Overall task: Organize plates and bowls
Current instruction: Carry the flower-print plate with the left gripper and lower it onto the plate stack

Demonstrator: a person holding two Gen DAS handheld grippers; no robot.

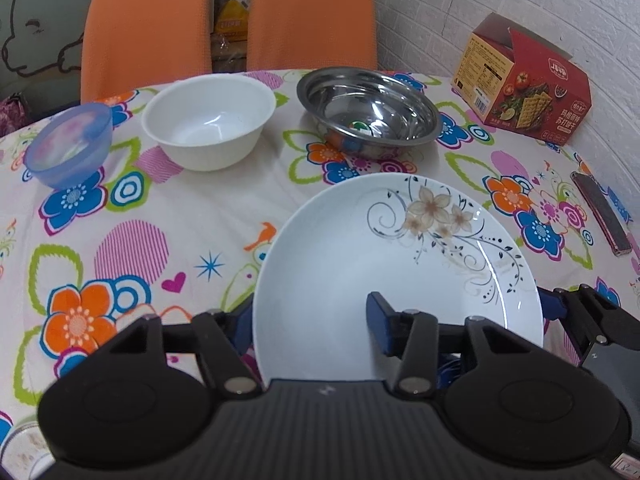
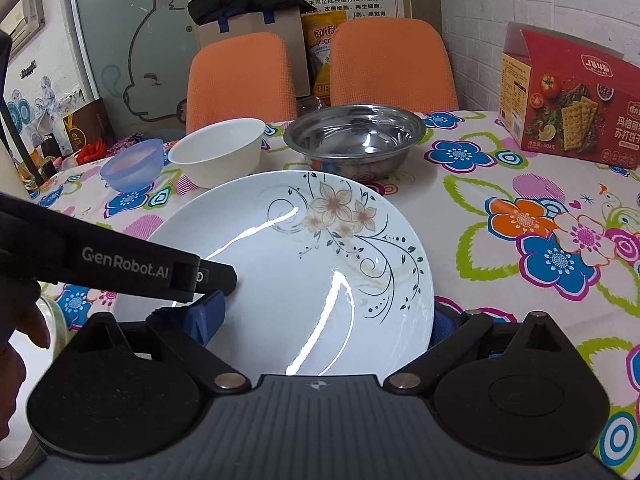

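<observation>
A white plate [image 1: 360,248] with a brown flower print fills the near middle of both views. My left gripper [image 1: 310,320] is shut on its near rim, one blue pad [image 1: 378,320] on top and the other beneath. In the right wrist view the left gripper [image 2: 216,280] reaches in from the left onto the plate [image 2: 312,280]. My right gripper [image 2: 322,316] stands open, its fingers wide apart astride the plate's near edge; it shows at the plate's right rim [image 1: 560,304]. Behind stand a steel bowl [image 1: 368,108], a white bowl [image 1: 208,120] and a small blue bowl [image 1: 68,144].
A flowered tablecloth [image 1: 140,220] covers the table. A red cracker box [image 1: 524,84] stands at the back right by the white wall, and a phone [image 1: 600,212] lies at the right. Two orange chairs [image 1: 148,28] stand behind the table. A hand [image 2: 24,320] shows at the left.
</observation>
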